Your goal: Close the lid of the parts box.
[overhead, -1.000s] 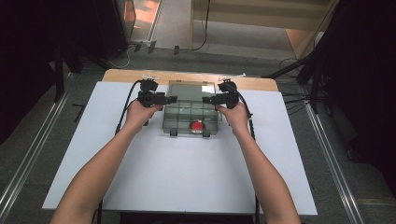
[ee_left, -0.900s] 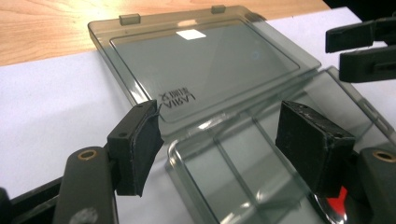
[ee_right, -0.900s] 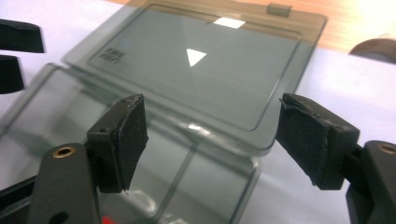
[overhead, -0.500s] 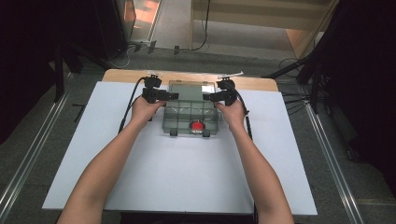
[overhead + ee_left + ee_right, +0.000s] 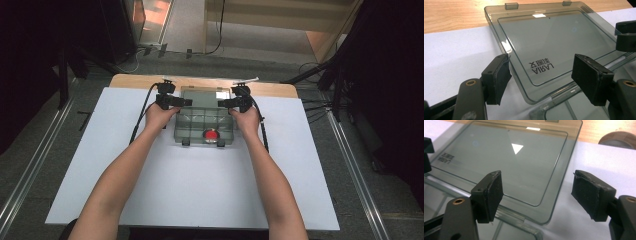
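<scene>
The clear compartment box [image 5: 204,127] sits at the far middle of the white table [image 5: 150,190], its smoky lid [image 5: 554,42] swung fully open and lying flat behind it toward the wooden edge [image 5: 280,90], with a red piece [image 5: 211,134] in a near compartment. The left tool [image 5: 541,75] hovers at the lid's left hinge corner with its jaws spread, nothing pinched between them. The right tool [image 5: 536,192] does likewise at the lid's right corner, jaws spread and empty.
</scene>
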Action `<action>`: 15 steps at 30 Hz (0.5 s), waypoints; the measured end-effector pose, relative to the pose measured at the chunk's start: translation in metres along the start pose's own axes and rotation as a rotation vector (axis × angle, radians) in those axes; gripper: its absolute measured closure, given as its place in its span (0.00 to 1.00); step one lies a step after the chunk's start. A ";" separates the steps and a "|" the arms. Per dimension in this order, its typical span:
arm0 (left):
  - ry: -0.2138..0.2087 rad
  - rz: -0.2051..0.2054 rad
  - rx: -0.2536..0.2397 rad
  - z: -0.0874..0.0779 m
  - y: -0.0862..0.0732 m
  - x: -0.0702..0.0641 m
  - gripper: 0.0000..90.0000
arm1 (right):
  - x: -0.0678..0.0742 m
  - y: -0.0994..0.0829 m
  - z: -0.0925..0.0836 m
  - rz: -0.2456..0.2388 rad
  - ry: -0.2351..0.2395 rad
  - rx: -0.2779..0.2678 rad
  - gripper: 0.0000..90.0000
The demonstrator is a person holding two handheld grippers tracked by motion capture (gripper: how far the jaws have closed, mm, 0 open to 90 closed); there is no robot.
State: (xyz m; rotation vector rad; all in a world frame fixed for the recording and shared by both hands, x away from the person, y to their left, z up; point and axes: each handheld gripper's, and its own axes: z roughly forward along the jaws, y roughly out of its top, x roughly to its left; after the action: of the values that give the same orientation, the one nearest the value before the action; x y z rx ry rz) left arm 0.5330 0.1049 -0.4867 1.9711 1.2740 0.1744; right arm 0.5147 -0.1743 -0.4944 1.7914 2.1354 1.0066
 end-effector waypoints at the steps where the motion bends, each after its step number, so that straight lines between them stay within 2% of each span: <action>1: 0.001 0.005 -0.001 0.000 0.000 0.000 0.34 | 0.000 0.000 0.001 0.002 -0.002 0.004 0.29; 3: -0.008 -0.004 -0.005 0.001 0.000 0.001 0.34 | 0.000 -0.001 0.004 -0.004 0.001 0.008 0.29; 4: -0.007 -0.007 -0.007 0.001 0.000 0.002 0.34 | 0.000 -0.001 0.005 -0.005 -0.006 0.010 0.29; 7: 0.002 -0.007 -0.008 0.003 -0.001 0.003 0.34 | 0.000 -0.002 0.008 0.014 0.011 0.007 0.29; 15: -0.002 -0.024 0.002 0.009 -0.003 0.005 0.34 | 0.001 0.001 0.011 0.012 0.021 0.020 0.28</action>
State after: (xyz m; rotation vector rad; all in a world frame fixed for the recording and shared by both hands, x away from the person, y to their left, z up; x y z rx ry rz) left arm 0.5370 0.1049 -0.4961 1.9566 1.2965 0.1591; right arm 0.5212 -0.1692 -0.5016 1.8130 2.1571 1.0142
